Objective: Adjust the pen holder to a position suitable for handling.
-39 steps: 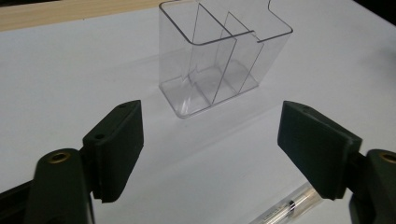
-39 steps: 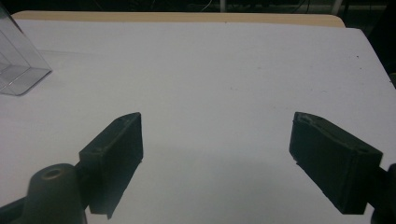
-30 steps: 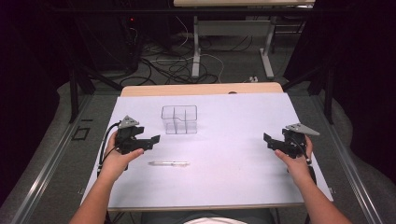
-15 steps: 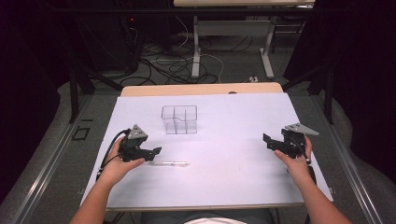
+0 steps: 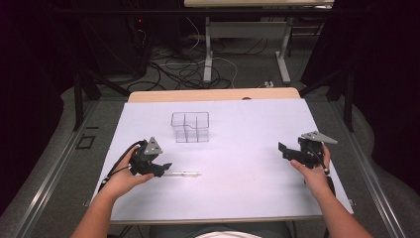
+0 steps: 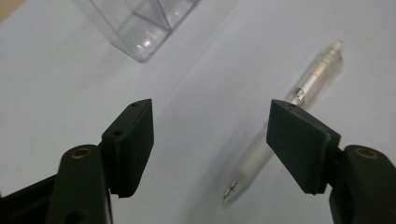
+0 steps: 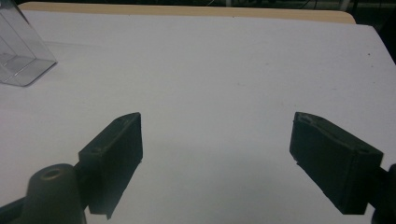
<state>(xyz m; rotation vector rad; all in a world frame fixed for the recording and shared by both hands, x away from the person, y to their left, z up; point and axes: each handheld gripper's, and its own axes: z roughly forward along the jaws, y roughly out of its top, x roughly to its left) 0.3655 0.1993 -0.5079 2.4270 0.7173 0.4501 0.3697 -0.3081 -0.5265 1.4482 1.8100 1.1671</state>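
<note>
Left tongs spread wide, low over the clear pen near the bench's front-left, gripping nothing. Right tongs also wide apart, empty, near the bench's right edge.

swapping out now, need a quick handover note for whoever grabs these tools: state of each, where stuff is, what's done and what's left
Left tool: open, low over the table, jaws around one end of the clear pen, not closed on it.
Right tool: open, holding nothing, at the table's right side.
Pen lies flat on the white table, in front of the clear divided organizer, apart from it.
Done: the left tool is lined up at the pen.
Left: close on the pen and lift it; it probably goes into an organizer compartment.
</note>
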